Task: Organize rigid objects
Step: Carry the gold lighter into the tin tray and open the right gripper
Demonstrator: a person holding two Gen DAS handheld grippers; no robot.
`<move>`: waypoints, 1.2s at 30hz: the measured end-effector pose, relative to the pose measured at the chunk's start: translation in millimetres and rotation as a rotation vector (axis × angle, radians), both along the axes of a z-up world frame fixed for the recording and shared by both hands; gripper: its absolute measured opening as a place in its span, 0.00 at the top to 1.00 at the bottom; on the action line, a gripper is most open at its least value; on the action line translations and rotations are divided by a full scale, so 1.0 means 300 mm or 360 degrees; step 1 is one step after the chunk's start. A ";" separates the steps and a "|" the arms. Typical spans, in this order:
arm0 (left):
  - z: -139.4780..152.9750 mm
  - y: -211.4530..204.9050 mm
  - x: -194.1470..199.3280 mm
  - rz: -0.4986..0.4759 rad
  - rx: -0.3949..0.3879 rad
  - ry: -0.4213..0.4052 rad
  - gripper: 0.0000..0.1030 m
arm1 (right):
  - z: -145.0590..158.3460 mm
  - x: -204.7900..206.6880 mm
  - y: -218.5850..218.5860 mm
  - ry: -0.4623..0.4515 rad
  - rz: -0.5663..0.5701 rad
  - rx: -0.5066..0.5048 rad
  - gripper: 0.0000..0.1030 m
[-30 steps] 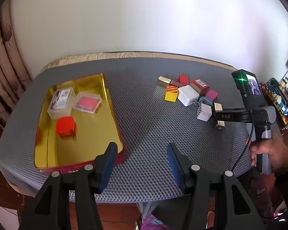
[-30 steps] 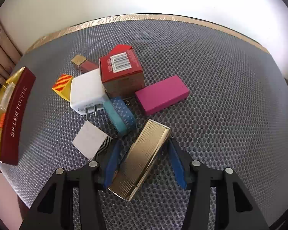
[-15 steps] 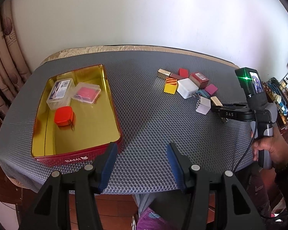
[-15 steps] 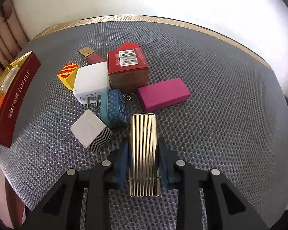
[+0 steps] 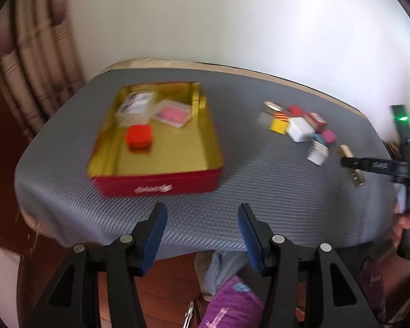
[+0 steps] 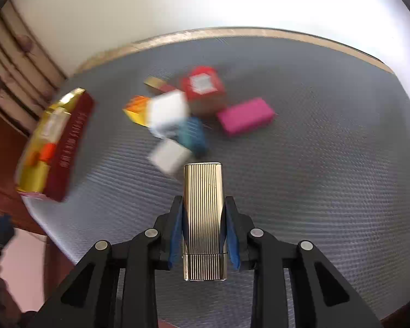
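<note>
My right gripper [image 6: 203,205] is shut on a ribbed gold box [image 6: 203,213] and holds it above the grey mat, just nearer than the pile. The same box [image 5: 351,164] shows in the left wrist view, in the right gripper [image 5: 350,162]. The pile holds a pink box [image 6: 244,119], a red box [image 6: 203,87], a white charger [image 6: 168,109], a teal item [image 6: 194,135] and a white cube [image 6: 169,155]. My left gripper [image 5: 202,216] is open and empty over the table's near edge. The gold tin tray [image 5: 205,120] holds a red item [image 5: 138,136] and two clear cases.
The tray's red wall [image 6: 73,142] stands at the left in the right wrist view. A yellow striped block [image 6: 135,109] lies at the pile's left. A curtain [image 5: 27,54] hangs at the far left. The table's near edge [image 5: 177,246] drops to a wooden floor.
My right gripper has lifted the gold box off the mat and drawn back from the pile. My left gripper has pulled back and lower toward the near edge. Both views are motion-blurred.
</note>
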State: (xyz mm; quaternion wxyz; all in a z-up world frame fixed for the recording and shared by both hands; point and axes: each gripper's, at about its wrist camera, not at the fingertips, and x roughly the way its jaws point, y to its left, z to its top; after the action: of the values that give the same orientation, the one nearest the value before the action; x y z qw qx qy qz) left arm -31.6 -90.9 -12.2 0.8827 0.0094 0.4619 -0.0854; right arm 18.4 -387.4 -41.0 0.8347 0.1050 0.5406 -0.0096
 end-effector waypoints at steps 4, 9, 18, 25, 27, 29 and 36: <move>-0.013 0.071 -0.014 0.0150 0.0004 0.0010 0.47 | 0.094 0.088 0.130 -0.0072 0.0141 0.0131 0.74; -0.004 0.144 -0.013 0.0321 0.0033 -0.0057 0.47 | 0.161 0.268 0.366 -0.0079 0.0339 0.0332 0.74; -0.045 0.163 0.004 0.0299 0.0068 -0.0014 0.47 | 0.030 0.584 0.722 0.0075 0.0580 0.0315 0.74; -0.069 0.181 0.027 0.0302 0.0032 0.0033 0.47 | -0.087 0.662 0.832 0.0165 0.0616 0.0338 0.74; -0.076 0.184 0.033 0.0300 0.0023 0.0045 0.47 | -0.108 0.666 0.862 0.0168 0.0637 0.0301 0.74; -0.082 0.182 0.035 0.0296 0.0031 0.0056 0.47 | -0.136 0.676 0.875 0.0194 0.0639 0.0317 0.74; -0.088 0.180 0.038 0.0286 0.0023 0.0066 0.47 | -0.187 0.685 0.881 0.0246 0.0634 0.0316 0.74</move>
State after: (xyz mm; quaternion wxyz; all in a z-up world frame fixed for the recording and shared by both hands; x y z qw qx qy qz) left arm -20.2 -36.9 -38.7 0.8770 -0.0275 0.4797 -0.0029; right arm 224.0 -123.3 -97.2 0.7618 0.0767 0.6113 0.2004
